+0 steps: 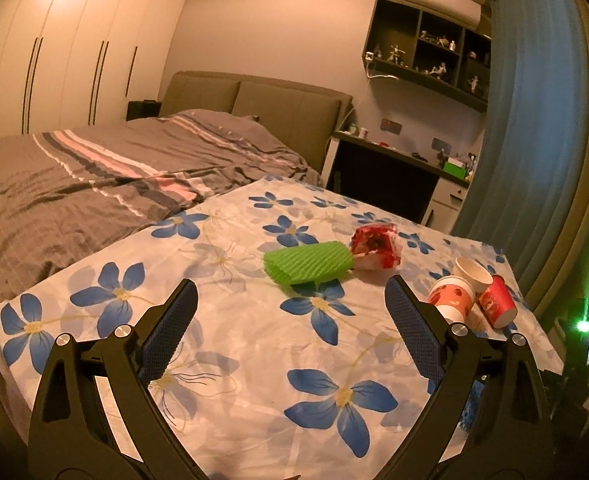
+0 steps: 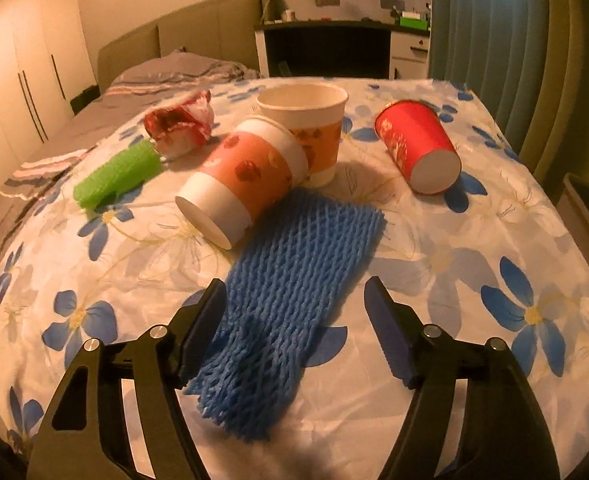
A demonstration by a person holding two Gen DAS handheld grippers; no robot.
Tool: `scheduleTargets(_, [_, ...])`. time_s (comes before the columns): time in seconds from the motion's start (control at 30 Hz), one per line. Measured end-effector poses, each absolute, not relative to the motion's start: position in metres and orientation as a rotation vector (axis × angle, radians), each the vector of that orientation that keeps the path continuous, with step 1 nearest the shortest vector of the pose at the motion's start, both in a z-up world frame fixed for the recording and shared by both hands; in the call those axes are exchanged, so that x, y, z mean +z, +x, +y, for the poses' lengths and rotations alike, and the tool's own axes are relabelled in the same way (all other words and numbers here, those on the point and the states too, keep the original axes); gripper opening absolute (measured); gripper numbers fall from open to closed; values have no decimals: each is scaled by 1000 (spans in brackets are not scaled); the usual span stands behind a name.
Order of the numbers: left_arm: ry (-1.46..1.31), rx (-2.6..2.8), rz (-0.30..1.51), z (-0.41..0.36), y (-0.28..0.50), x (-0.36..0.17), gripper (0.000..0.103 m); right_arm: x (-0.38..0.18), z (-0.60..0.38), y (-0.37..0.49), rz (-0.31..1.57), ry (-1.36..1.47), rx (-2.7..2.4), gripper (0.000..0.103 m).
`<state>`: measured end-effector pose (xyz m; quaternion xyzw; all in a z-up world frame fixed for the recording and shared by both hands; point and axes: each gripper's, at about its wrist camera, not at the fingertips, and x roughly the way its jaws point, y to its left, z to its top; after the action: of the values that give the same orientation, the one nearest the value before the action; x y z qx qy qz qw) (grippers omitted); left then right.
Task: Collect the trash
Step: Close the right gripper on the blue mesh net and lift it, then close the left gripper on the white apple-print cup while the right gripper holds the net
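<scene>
Left to right on the flower-cloth table (image 2: 494, 240): green foam net (image 2: 116, 180) and crumpled red wrapper (image 2: 182, 126), tipped peach cup (image 2: 240, 182) leaning on upright cup (image 2: 306, 128), red cup (image 2: 418, 146) lying over. Left tool (image 1: 290, 300) spread, empty. Right tool (image 2: 294, 296) spread astride blue foam net (image 2: 294, 280), pads apparently not pressing, likely lined up to pinch it

Dim, warm yellow indoor light, soft shadows, strong fisheye bending and dark vignetted corners, slight blur.
</scene>
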<state>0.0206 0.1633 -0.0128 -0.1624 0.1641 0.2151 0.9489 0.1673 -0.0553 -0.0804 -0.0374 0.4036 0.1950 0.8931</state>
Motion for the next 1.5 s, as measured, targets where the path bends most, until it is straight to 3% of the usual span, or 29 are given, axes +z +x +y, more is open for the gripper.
scheduleTargets(0.23, [-333,435,337,163,20,-14,93,-93,-53,178,926,-82,408,56])
scheduleTargets(0.4, [-328,428,340,161,20,-14,93,-92,-48,173,920,-90,455,30])
scheduleTargets(0.47, [-316,420,343,158,22,-13,93,-92,-49,172,919,-80,479,15])
scheduleTargets(1.5, [-233,8,542,65,164,-37,93,-23,-202,137,534,139,350,11])
